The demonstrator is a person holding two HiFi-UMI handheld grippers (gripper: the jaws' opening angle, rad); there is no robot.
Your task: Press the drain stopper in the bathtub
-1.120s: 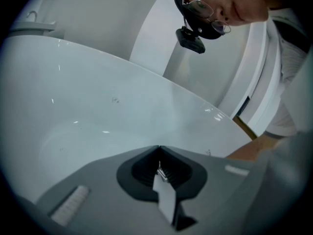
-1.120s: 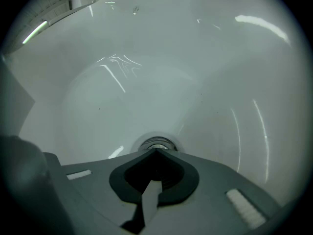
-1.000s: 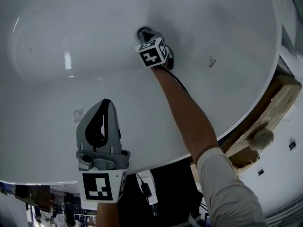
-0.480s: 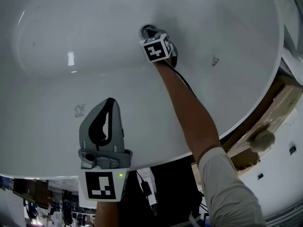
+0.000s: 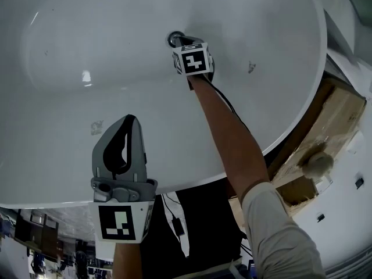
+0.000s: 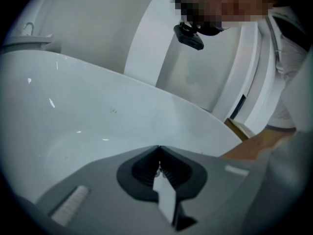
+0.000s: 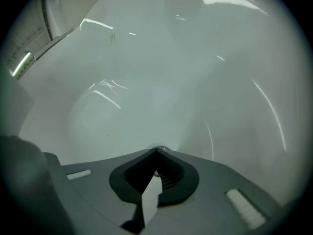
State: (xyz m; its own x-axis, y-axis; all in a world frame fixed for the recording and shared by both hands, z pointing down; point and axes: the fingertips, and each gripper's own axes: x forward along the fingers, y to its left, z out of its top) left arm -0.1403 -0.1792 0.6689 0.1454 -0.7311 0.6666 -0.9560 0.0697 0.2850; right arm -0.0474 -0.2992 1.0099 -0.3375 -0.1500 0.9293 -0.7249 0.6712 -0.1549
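Observation:
The white bathtub (image 5: pixel 87 34) fills the head view. Its chrome drain stopper (image 5: pixel 174 38) sits on the tub floor at top centre. My right gripper (image 5: pixel 181 40) is shut, and its joined tips rest on the stopper's near side, hiding most of it. In the right gripper view the shut jaws (image 7: pixel 157 151) cover the stopper, with only a thin rim (image 7: pixel 161 148) showing past the tips. My left gripper (image 5: pixel 129 121) is shut on nothing and hovers above the tub's near wall, far from the drain. The left gripper view looks along its shut tips (image 6: pixel 159 149) into the tub (image 6: pixel 73 106).
A dark speck (image 5: pixel 251 67) marks the tub wall right of the drain, and a scuff (image 5: pixel 96 128) lies near the left gripper. A wooden and cardboard frame (image 5: pixel 328 121) stands against the tub's right rim. A black cable (image 5: pixel 224 100) runs along the right forearm.
The right gripper has stayed with its tips at the drain stopper, its marker cube turning a little toward the camera. The left gripper holds about the same place; the view has shifted slightly.

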